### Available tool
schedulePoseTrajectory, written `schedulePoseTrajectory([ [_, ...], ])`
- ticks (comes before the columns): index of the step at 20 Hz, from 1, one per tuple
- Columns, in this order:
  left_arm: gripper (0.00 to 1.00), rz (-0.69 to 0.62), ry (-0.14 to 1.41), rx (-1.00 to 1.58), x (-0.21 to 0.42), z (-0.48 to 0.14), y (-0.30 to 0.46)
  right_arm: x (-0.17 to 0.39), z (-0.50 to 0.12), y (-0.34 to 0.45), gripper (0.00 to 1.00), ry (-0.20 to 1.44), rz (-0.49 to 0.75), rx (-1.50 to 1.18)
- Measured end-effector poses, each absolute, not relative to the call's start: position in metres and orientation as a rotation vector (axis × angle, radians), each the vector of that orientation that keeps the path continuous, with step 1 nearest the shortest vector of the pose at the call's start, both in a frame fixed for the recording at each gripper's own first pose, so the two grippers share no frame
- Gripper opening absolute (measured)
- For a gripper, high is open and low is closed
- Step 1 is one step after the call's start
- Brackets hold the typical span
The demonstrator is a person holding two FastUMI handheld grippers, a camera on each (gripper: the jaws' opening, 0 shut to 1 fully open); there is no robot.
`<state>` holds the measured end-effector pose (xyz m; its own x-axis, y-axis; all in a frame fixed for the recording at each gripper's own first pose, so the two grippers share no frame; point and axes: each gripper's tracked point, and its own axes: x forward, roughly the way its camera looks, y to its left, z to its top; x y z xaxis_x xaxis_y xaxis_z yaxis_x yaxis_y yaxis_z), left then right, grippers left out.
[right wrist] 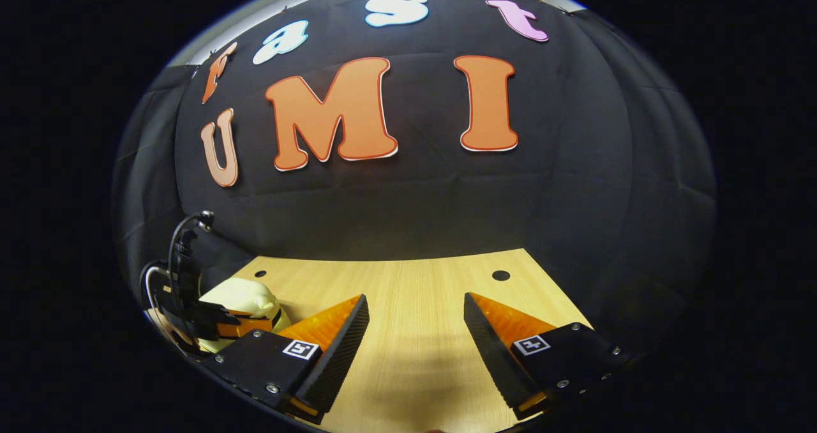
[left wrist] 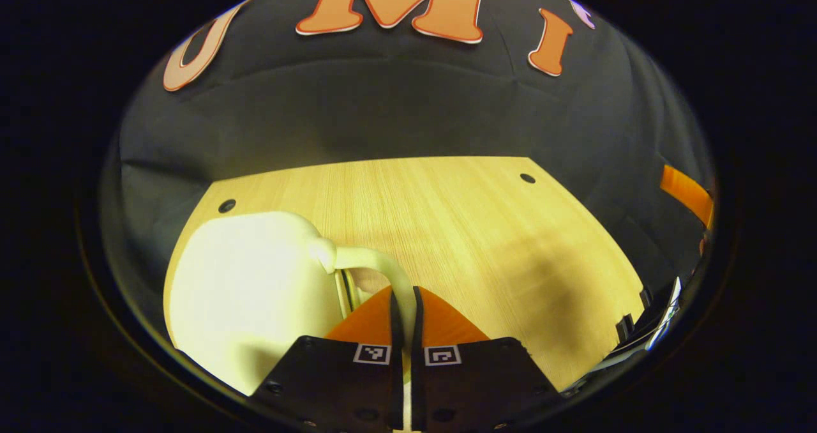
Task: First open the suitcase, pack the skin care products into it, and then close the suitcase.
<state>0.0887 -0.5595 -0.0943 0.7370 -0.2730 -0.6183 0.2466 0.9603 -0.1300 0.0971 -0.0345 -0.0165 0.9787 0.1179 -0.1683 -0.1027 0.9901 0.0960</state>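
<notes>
A cream suitcase [left wrist: 249,286] lies on the wooden table [left wrist: 459,228] at the left of the left gripper view. Its pale curved handle [left wrist: 376,264] arches over from the case and runs down between the fingers of my left gripper [left wrist: 406,299], which is shut on it. In the right gripper view my right gripper [right wrist: 415,324] hangs open above bare tabletop [right wrist: 415,280], nothing between its fingers. Far left in that view sits the suitcase [right wrist: 239,294], with the left gripper [right wrist: 255,326] at it and cables trailing behind.
The tabletop has small dark holes [left wrist: 527,178] near its back corners, and the black cloth wall rises right behind it. Some dark equipment [left wrist: 644,331] sits at the table's right edge in the left gripper view. Open wood stretches to the right of the suitcase.
</notes>
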Motion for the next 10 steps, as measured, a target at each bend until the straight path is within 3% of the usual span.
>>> schedulePoseTrajectory([
  [6, 0.05, -0.229, 0.642, 0.053, 0.091, -0.105, -0.562, 0.098, -0.03, -0.035, 0.95, 0.189, 0.142, 0.075],
  [10, 0.18, -0.222, 0.644, 0.025, 0.086, -0.104, -0.569, 0.097, -0.026, -0.034, 0.95, 0.201, 0.162, 0.082],
])
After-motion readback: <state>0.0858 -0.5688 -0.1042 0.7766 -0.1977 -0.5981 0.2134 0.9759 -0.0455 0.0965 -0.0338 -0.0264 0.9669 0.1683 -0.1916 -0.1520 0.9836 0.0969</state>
